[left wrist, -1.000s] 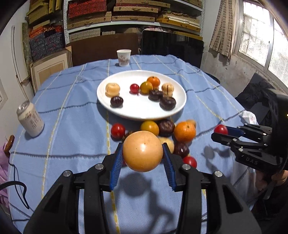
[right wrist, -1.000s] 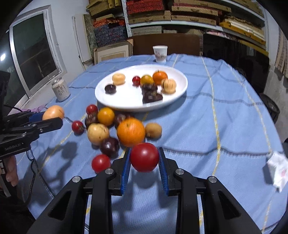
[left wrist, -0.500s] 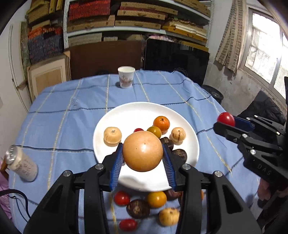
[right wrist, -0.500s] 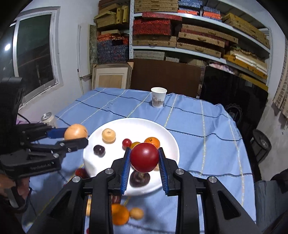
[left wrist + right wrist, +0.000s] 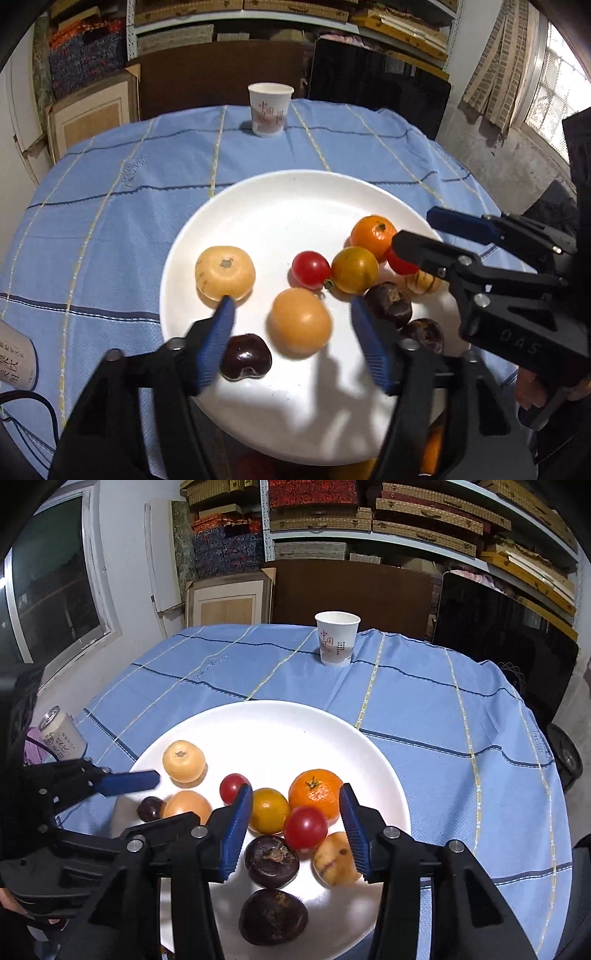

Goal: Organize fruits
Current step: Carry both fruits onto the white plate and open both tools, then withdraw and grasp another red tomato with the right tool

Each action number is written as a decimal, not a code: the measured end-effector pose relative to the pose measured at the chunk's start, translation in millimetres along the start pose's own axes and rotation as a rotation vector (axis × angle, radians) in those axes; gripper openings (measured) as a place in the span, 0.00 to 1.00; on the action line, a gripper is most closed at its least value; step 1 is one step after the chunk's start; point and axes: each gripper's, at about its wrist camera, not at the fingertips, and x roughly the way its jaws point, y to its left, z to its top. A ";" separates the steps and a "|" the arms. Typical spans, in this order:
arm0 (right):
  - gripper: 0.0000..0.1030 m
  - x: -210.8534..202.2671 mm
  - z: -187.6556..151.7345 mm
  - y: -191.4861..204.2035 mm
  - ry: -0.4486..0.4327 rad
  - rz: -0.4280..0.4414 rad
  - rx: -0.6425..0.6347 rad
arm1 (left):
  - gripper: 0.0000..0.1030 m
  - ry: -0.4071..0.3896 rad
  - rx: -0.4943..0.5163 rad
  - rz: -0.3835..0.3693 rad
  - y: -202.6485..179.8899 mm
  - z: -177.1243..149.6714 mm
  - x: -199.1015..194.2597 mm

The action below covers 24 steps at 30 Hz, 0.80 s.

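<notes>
A white plate holds several fruits. My left gripper is open over its near side, and the pale orange fruit lies free on the plate between the jaws. My right gripper is open over the plate's right part, and the red tomato rests among an orange, a yellow-orange fruit and a dark chestnut. A tan round fruit and another red tomato also lie on the plate.
A paper cup stands at the table's far side. A drink can stands at the left edge. More fruits lie on the blue cloth below the plate's near rim. Shelves and boxes stand behind the table.
Both grippers moved forward and down over the plate and opened. The pale orange fruit left the left gripper and the red tomato left the right gripper; both now lie on the plate.
</notes>
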 end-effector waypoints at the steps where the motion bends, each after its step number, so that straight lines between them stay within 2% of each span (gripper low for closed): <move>1: 0.48 -3.2 -1.0 -0.6 -0.004 -0.006 0.009 | 0.68 -0.007 -0.006 -0.002 0.4 1.0 -3.3; 6: 0.48 -34.8 -11.7 -3.4 -0.030 0.003 0.046 | 0.71 -0.058 -0.036 -0.028 2.9 -8.5 -41.7; 8: 0.50 -54.5 -24.5 0.7 -0.032 0.010 0.047 | 0.80 -0.079 -0.025 -0.029 2.8 -21.8 -62.2; 9: 0.51 -63.1 -31.4 3.5 -0.033 0.010 0.043 | 0.80 -0.085 -0.020 -0.033 2.5 -29.3 -70.9; 12: 0.56 -91.0 -63.0 18.0 -0.026 0.023 0.030 | 0.80 -0.085 -0.003 -0.048 2.3 -56.7 -95.7; 15: 0.57 -109.4 -111.0 40.7 0.009 0.062 0.020 | 0.80 -0.081 -0.002 -0.059 3.5 -90.0 -115.0; 20: 0.56 -113.7 -167.5 72.3 0.065 0.068 0.016 | 0.81 -0.052 -0.005 -0.055 4.7 -135.1 -124.6; 24: 0.56 -102.3 -184.7 89.8 0.099 0.042 0.011 | 0.80 -0.013 0.018 -0.016 6.0 -159.9 -119.0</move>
